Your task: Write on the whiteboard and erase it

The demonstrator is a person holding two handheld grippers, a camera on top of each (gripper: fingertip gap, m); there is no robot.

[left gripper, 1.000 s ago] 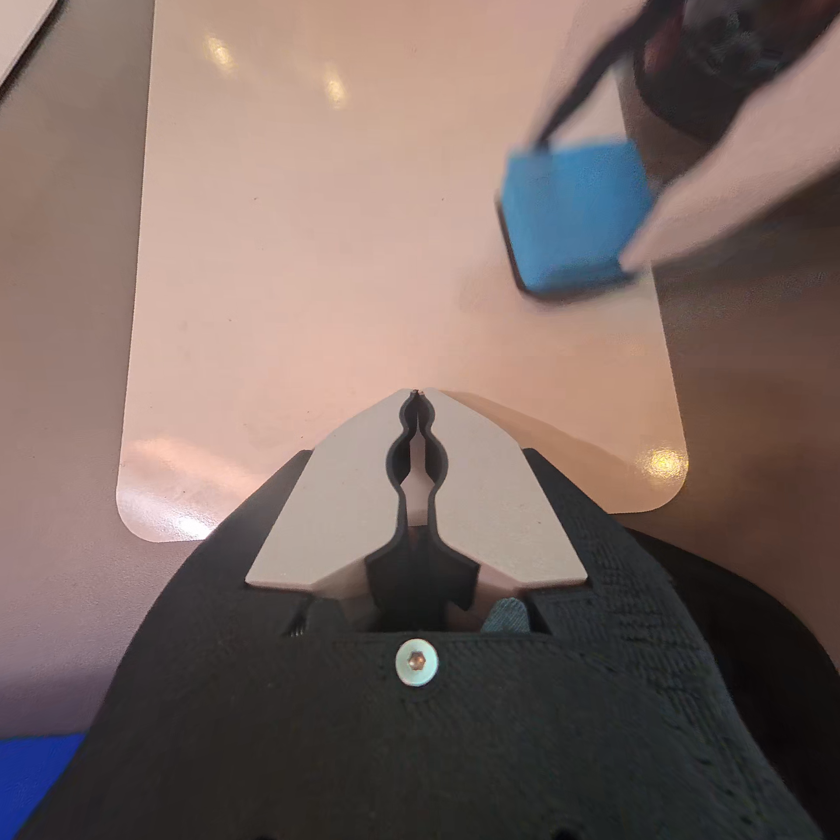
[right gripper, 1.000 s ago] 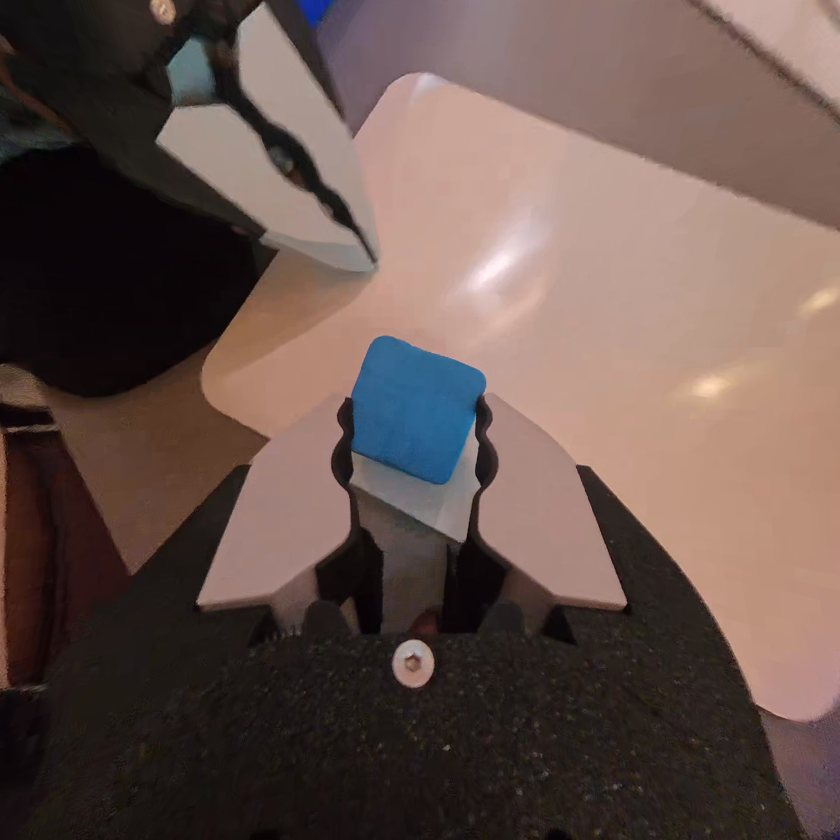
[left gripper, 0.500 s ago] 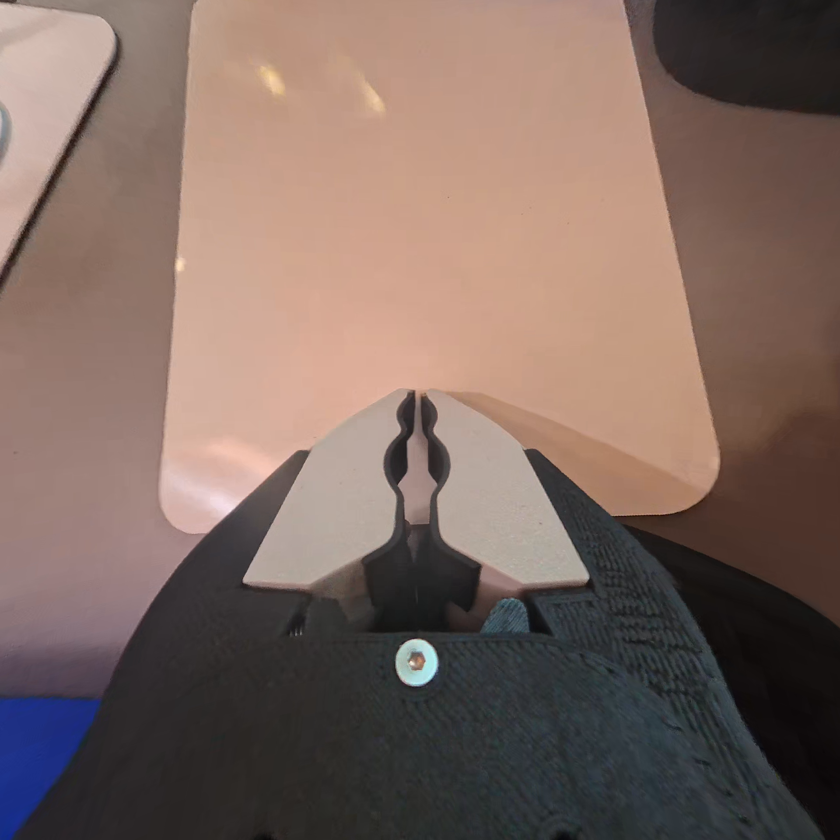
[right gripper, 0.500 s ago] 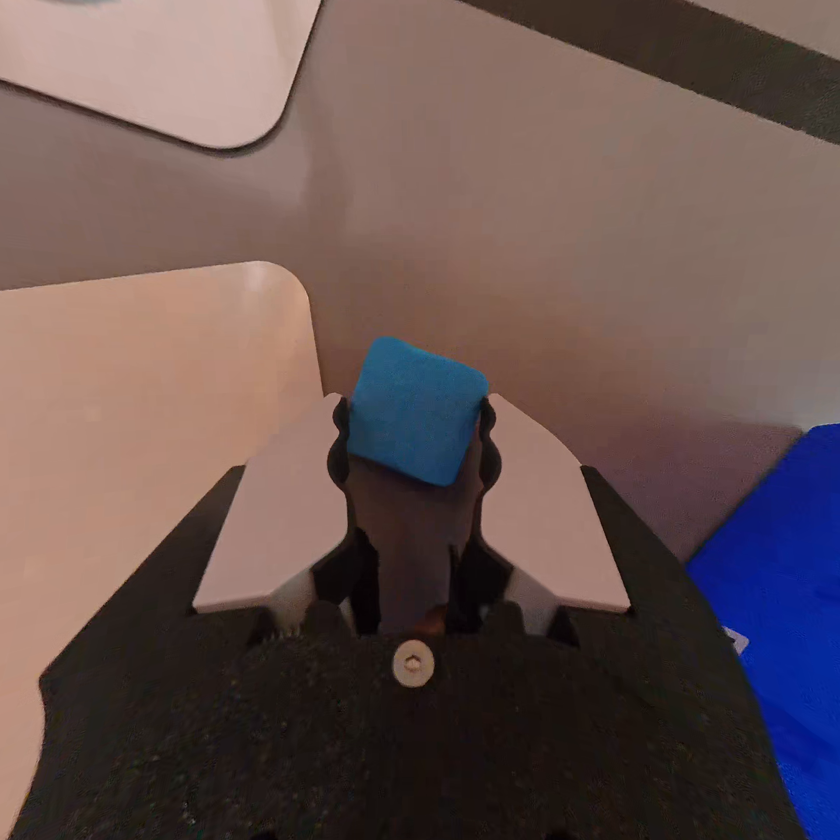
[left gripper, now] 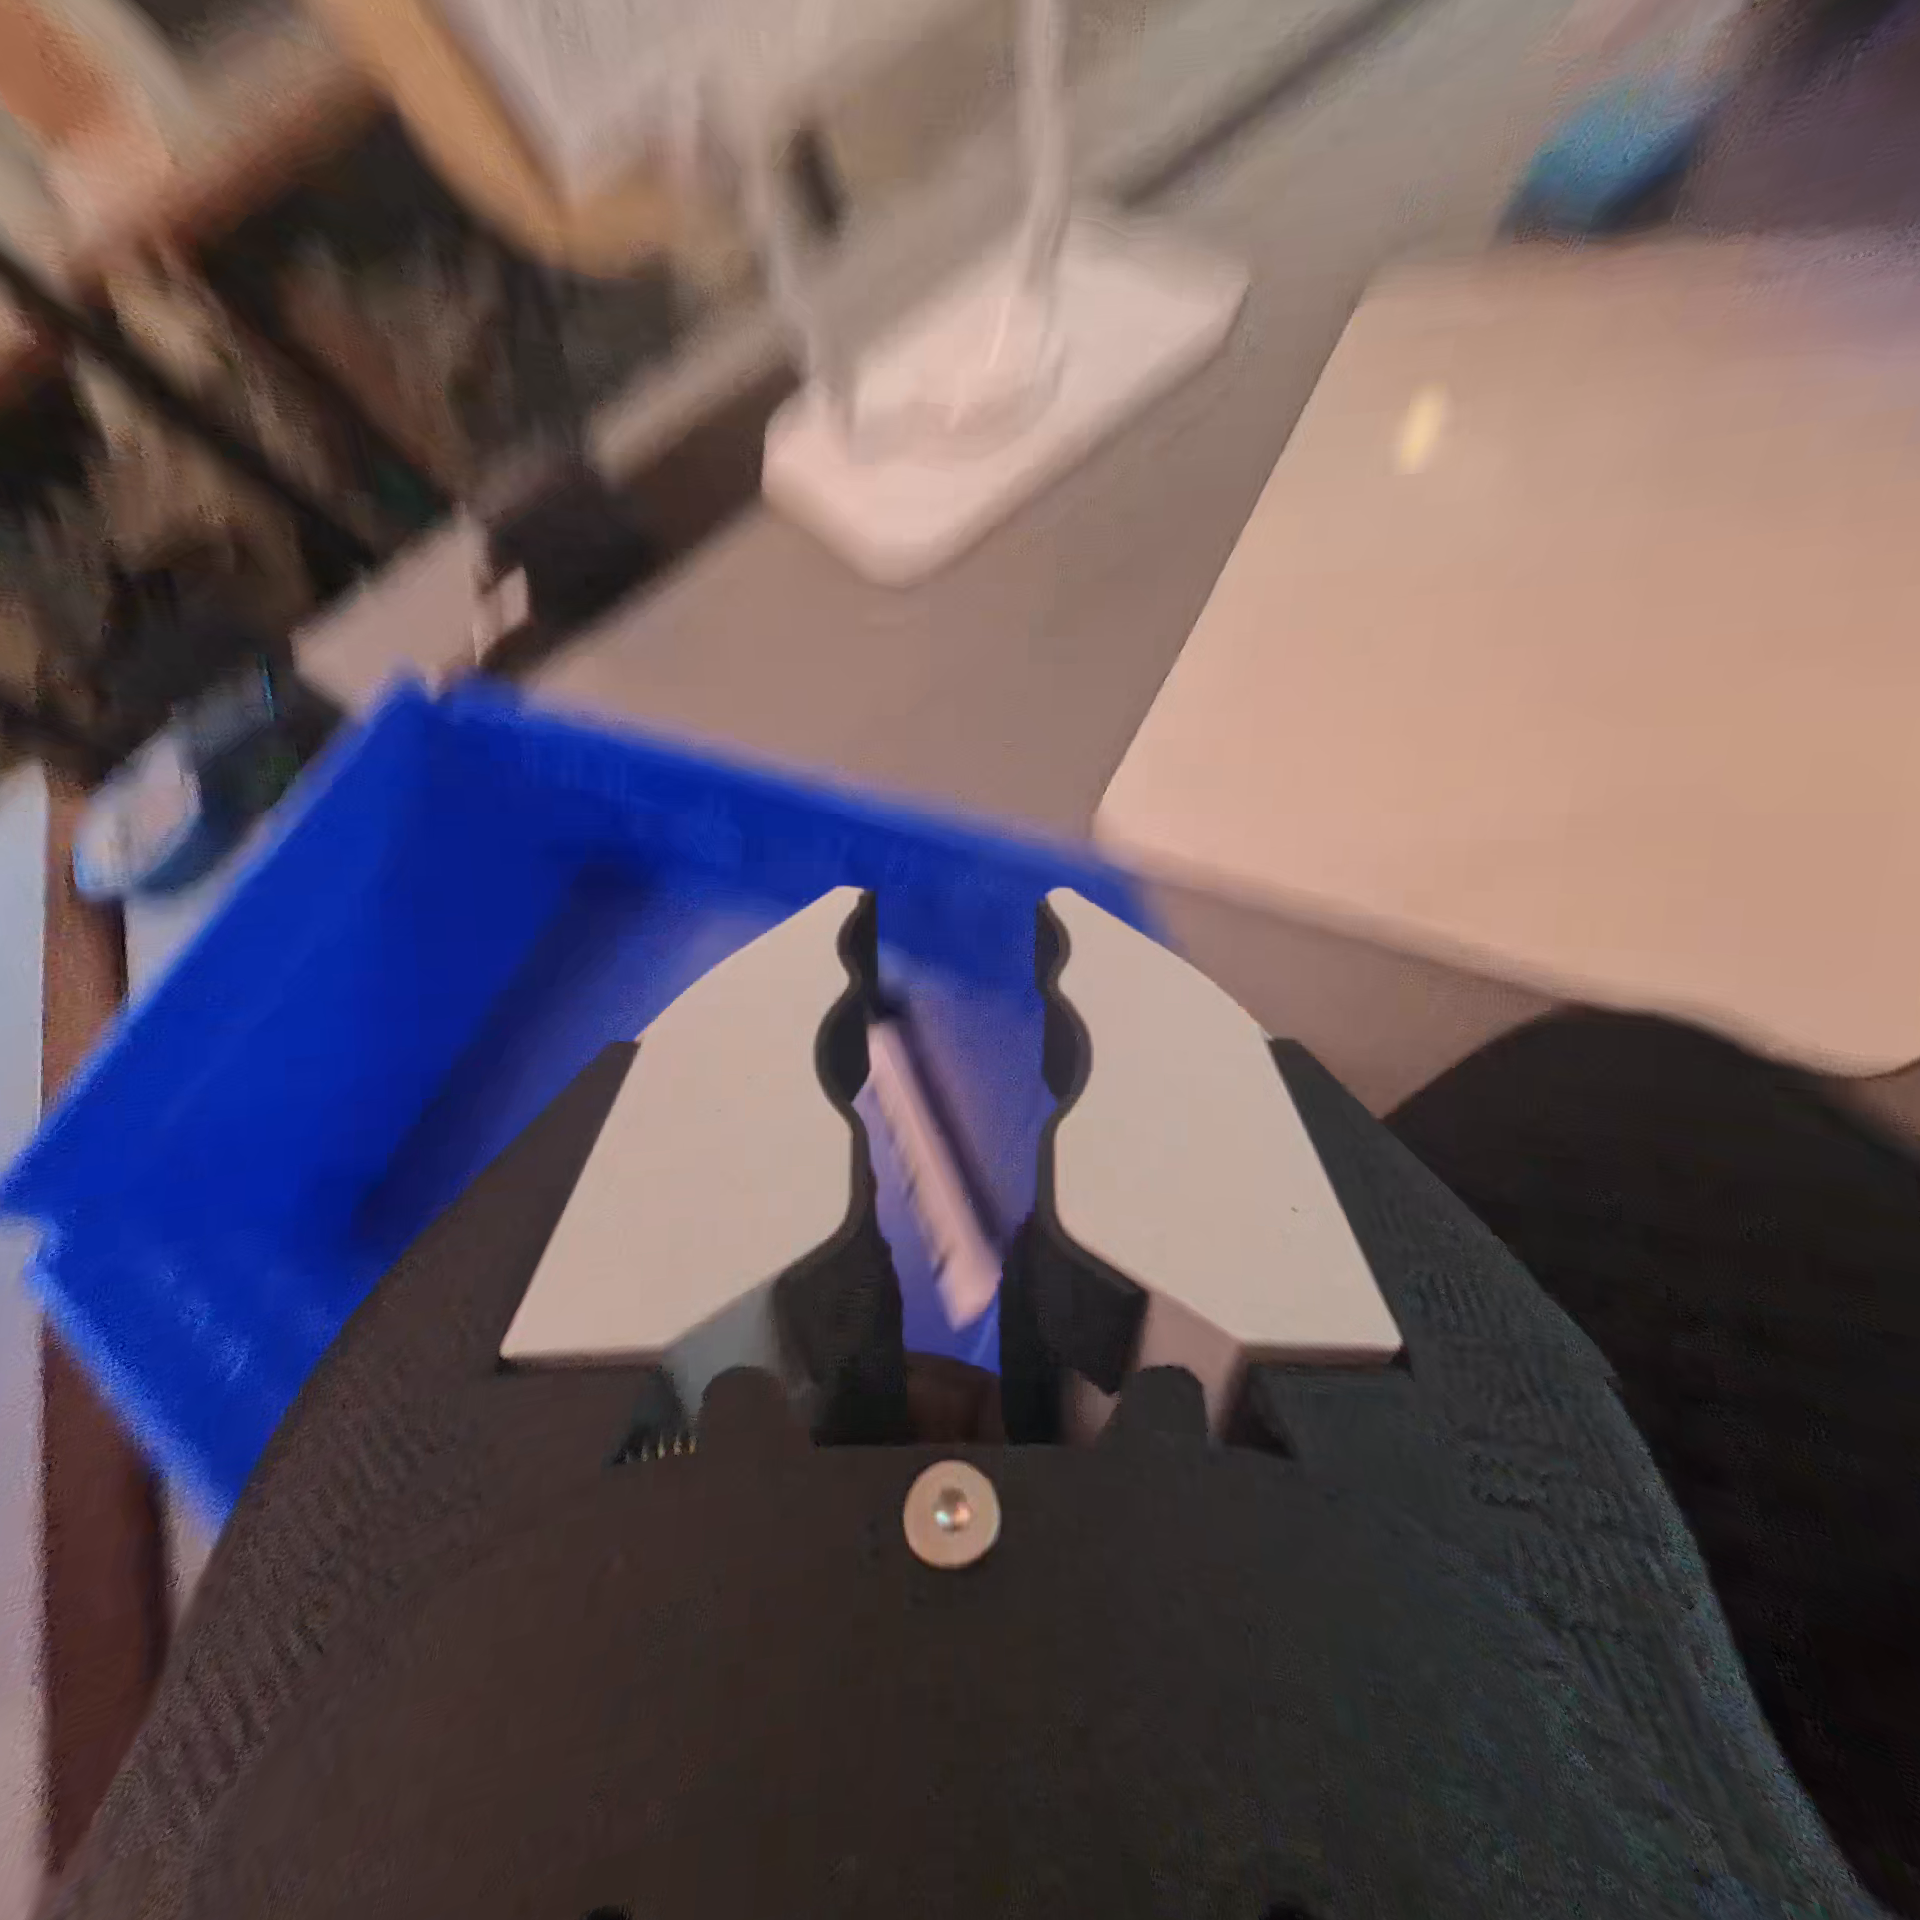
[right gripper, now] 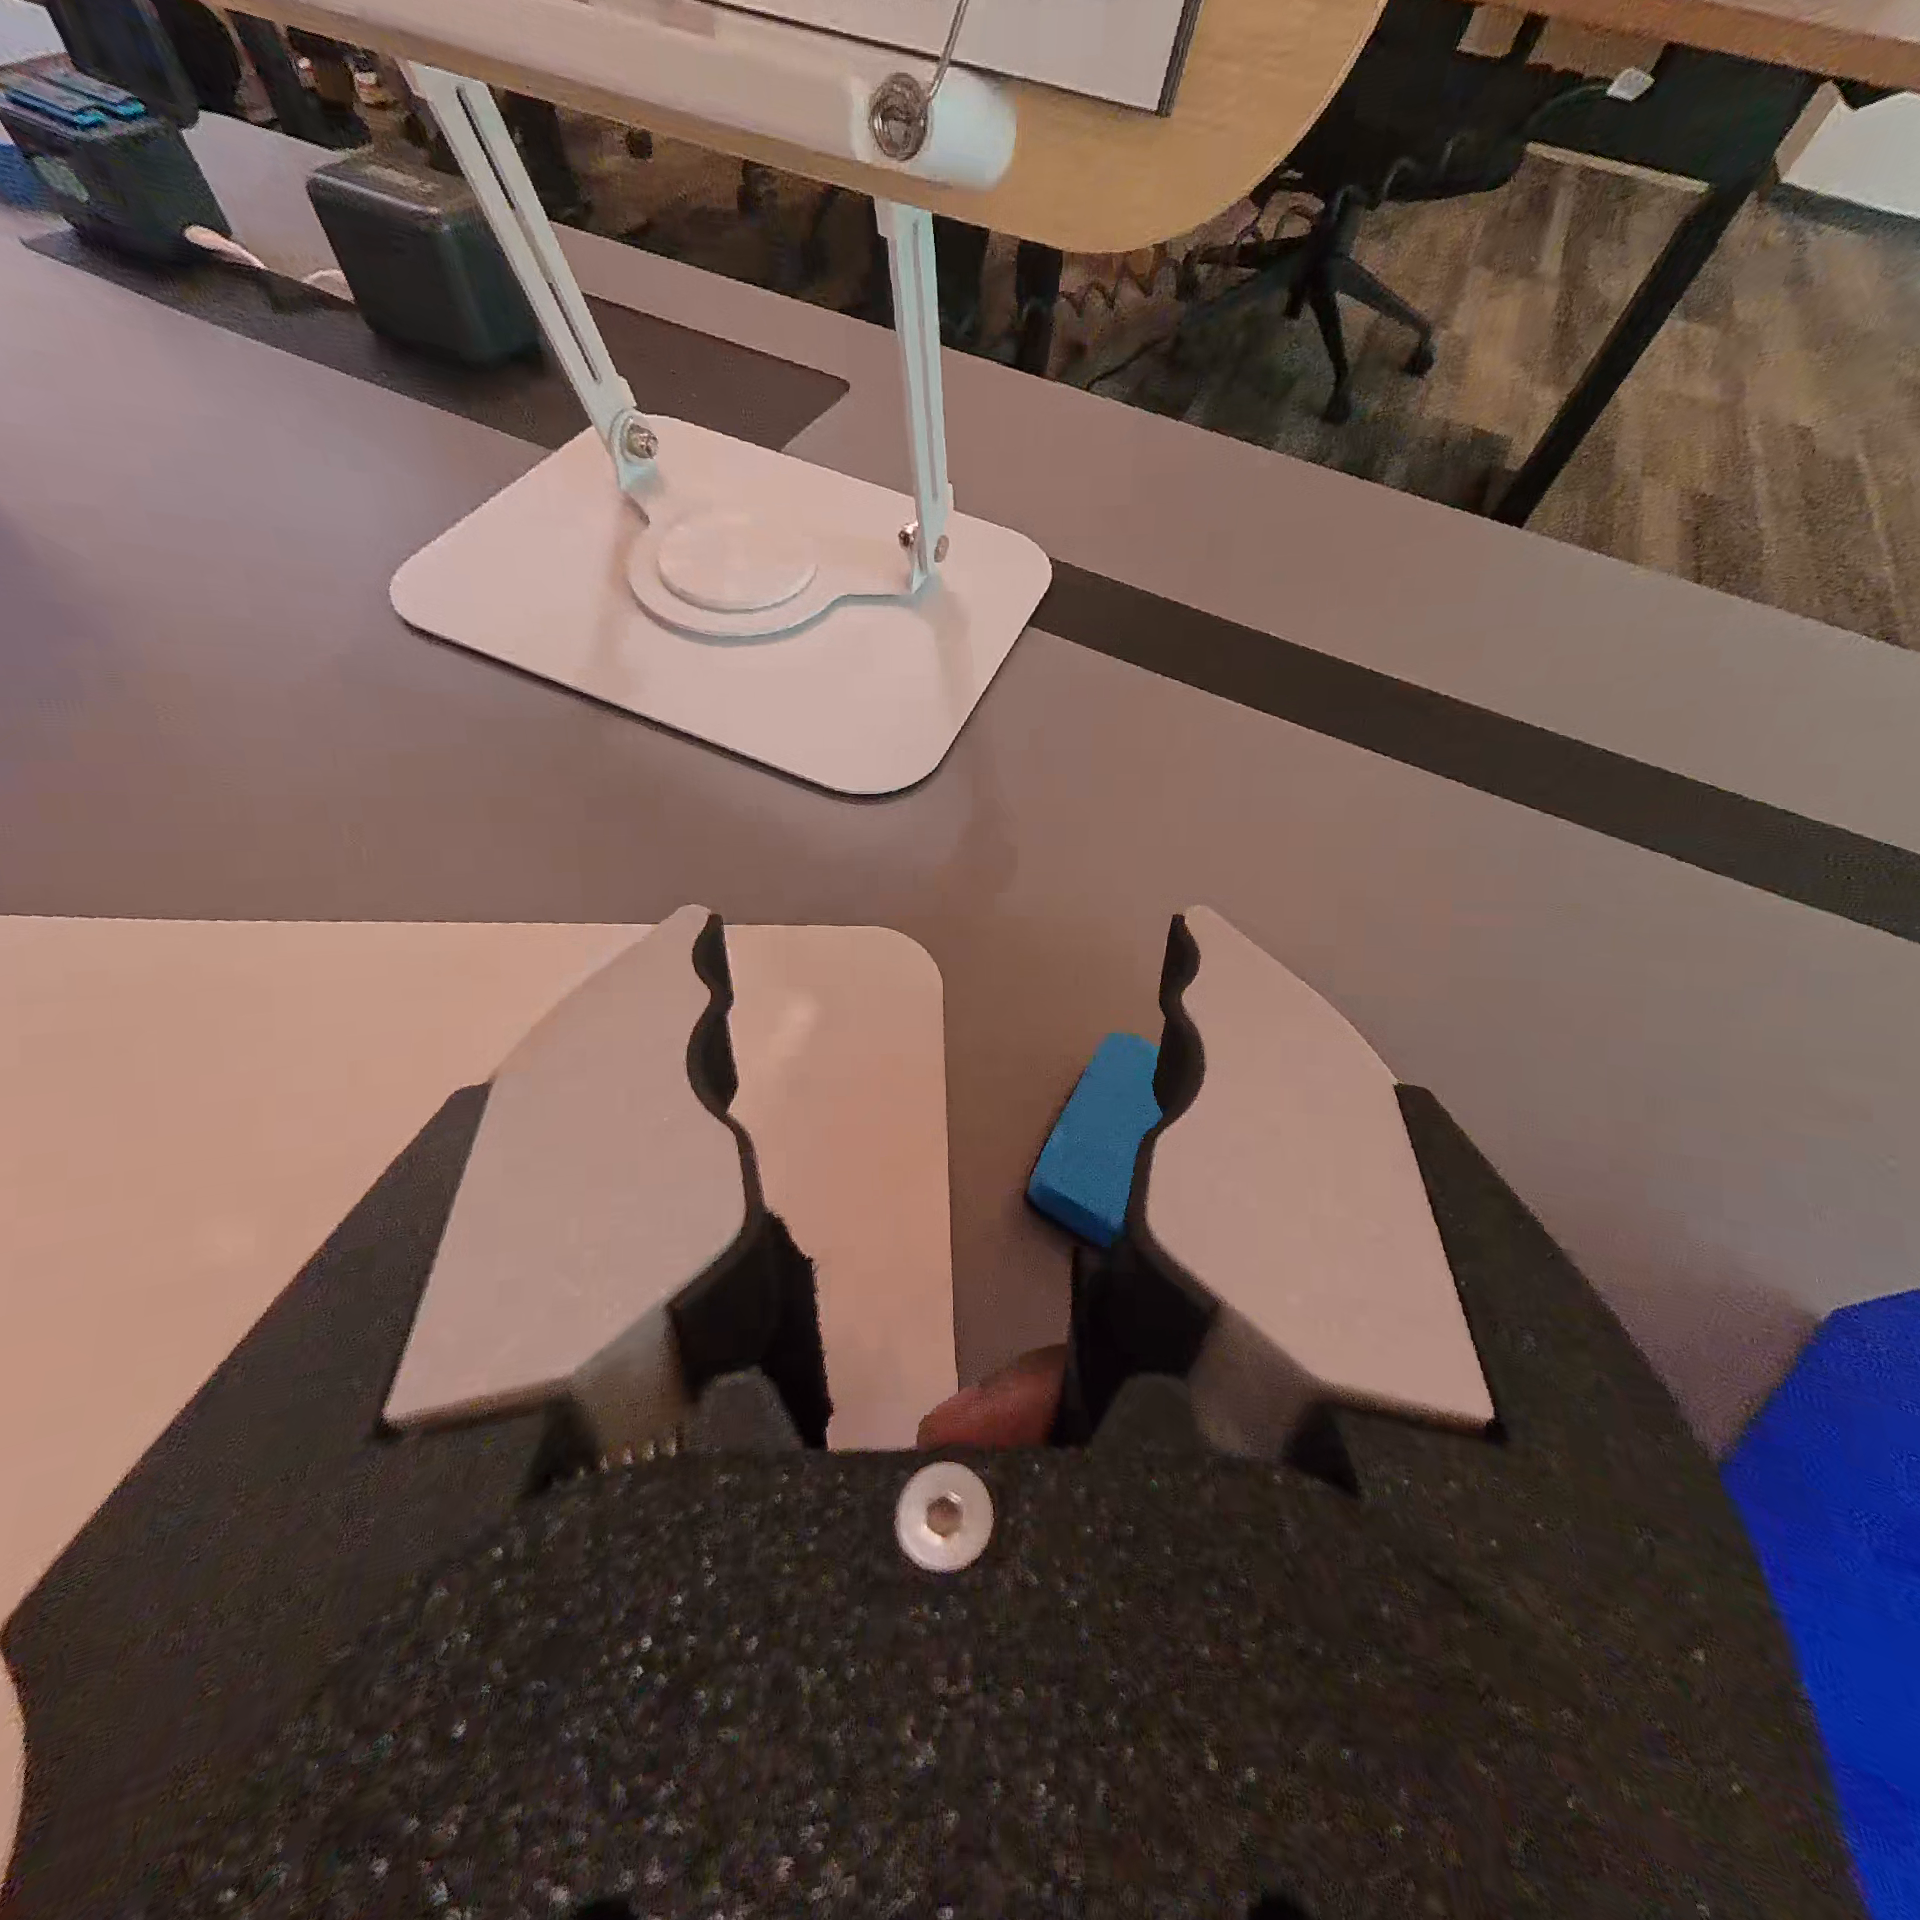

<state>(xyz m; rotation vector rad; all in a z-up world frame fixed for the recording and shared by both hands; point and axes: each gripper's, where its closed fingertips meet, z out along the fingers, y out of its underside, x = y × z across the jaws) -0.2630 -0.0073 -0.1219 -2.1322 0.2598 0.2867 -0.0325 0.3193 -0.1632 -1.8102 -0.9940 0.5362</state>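
Note:
The blank whiteboard (right gripper: 260, 1091) lies flat on the dark table; it also shows at the right of the blurred left wrist view (left gripper: 1507, 675). The blue eraser (right gripper: 1096, 1143) lies on the table just off the board's right edge, partly hidden behind my right finger. My right gripper (right gripper: 943, 920) is wide open and empty above it. My left gripper (left gripper: 951, 899) is open over a blue bin (left gripper: 364, 987). A white marker (left gripper: 925, 1153) lies in the bin and shows between the fingers, not gripped.
A white stand base (right gripper: 727, 623) with two arms stands beyond the board; it also shows in the left wrist view (left gripper: 997, 416). Dark cases (right gripper: 416, 260) sit at the table's far left. A blue bin's corner (right gripper: 1839, 1507) is at right. A black object (left gripper: 1662, 1247) lies by the board's near edge. The left gripper's tips are roughly 40 cm from the right gripper's. The blue eraser (right gripper: 1096, 1143) lies some 7 cm from my right tips, 45 cm from my left tips. Look for it in the left wrist view (left gripper: 1626, 112) too.
My right gripper has opened and let go of the eraser, which now lies beside the board. My left gripper has swung left from the board to the blue bin and opened.

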